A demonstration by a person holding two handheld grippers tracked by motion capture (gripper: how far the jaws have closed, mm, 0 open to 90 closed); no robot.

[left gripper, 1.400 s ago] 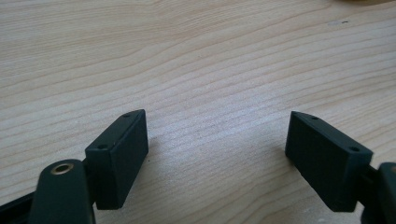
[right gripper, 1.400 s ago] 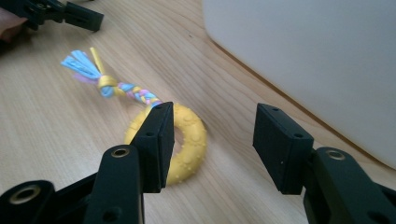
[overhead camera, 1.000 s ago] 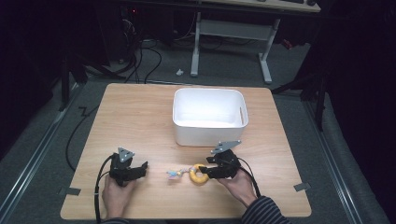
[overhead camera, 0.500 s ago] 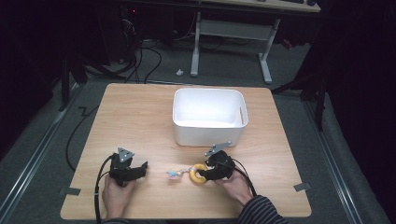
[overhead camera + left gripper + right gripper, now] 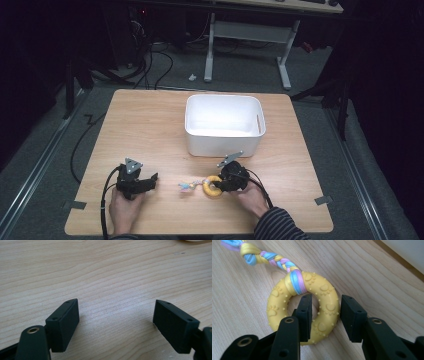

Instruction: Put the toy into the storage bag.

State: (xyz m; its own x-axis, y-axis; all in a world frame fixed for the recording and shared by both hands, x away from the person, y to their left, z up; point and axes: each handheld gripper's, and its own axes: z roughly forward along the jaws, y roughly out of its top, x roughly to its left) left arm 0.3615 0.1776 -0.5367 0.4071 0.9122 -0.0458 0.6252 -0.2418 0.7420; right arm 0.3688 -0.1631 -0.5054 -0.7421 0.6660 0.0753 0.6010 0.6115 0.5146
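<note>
- The right gripper (image 5: 323,315) has its fingers (image 5: 305,315) set astride one side of the yellow ring (image 5: 325,296): one finger stands inside the ring's hole, the other outside the rim. A narrow gap shows between the outer finger and the ring, so the fingers are apart and not yet clamped.
- The ring is a chew toy with raised paw prints and small studs. It lies flat on the wooden counter (image 5: 150,130), near the front edge and in front of the bin.
- A braided rope (image 5: 265,257) in blue, yellow and pink is looped around the ring's far side and trails away across the counter.
- Handling judgement: the ring looks like light, slightly yielding rubber. The studded surface should resist slipping. The section between the fingers is a sound place to take hold, since it is opposite the rope loop. The rope is limp and is likely to dangle once the ring is lifted.
- The left gripper (image 5: 116,320) rests low over bare counter with its fingers wide apart and nothing between them. In the high view it sits well apart from the toy.
- The white bin (image 5: 223,145) stands near the counter's middle, just beyond the right gripper. Its visible interior appears empty.
</note>
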